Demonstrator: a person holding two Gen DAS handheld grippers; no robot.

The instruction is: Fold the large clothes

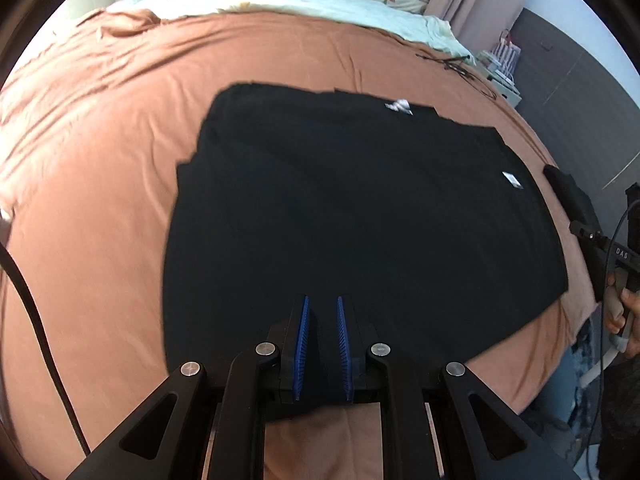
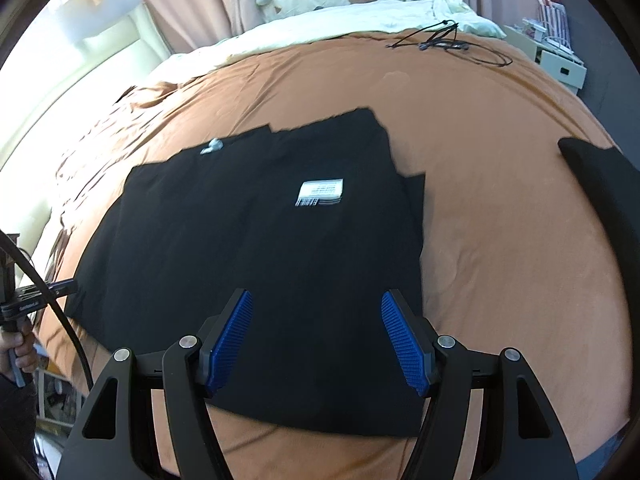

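Observation:
A large black garment (image 1: 360, 220) lies flat on the brown bedspread (image 1: 100, 200), partly folded, with a white label (image 2: 322, 192) facing up. My left gripper (image 1: 322, 304) hangs over the garment's near edge with its blue pads a narrow gap apart and nothing between them. My right gripper (image 2: 316, 300) is wide open above the garment's (image 2: 260, 260) near right part, empty. The right gripper's body (image 1: 612, 256) shows at the right edge of the left wrist view.
A second dark folded piece (image 2: 604, 184) lies at the bed's right edge. Black cables (image 2: 444, 40) lie on the far bedspread. Pale bedding and pillows (image 2: 340, 12) are beyond. A white bedside cabinet (image 2: 560, 64) stands at far right.

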